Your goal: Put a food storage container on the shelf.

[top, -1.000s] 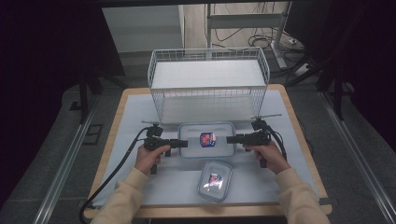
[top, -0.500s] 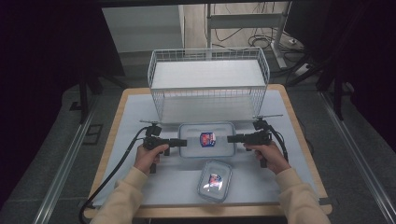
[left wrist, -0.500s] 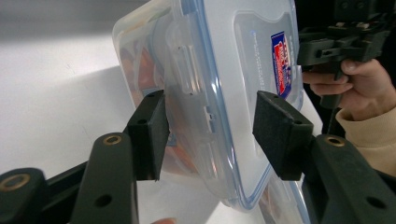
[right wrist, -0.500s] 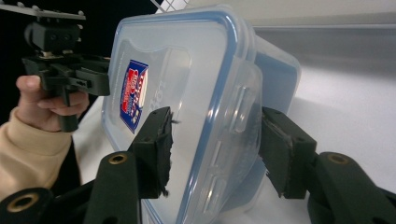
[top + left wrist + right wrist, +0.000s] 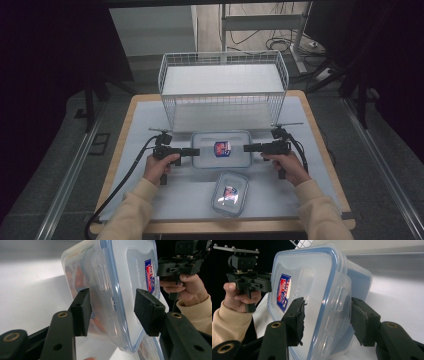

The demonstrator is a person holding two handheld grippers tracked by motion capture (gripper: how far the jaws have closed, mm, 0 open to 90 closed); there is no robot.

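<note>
In front of the wire basket (image 5: 223, 92), the clear lidded container (image 5: 221, 149) lies on the table mat. The left gripper (image 5: 194, 151) and right gripper (image 5: 248, 147) flank its short ends. Both have just been closing, each straddling a side clasp, pads not yet pressing.

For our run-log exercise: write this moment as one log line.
left gripper: closing on container's left end | right gripper: closing on its right end | container: flat on table, before wire basket
</note>
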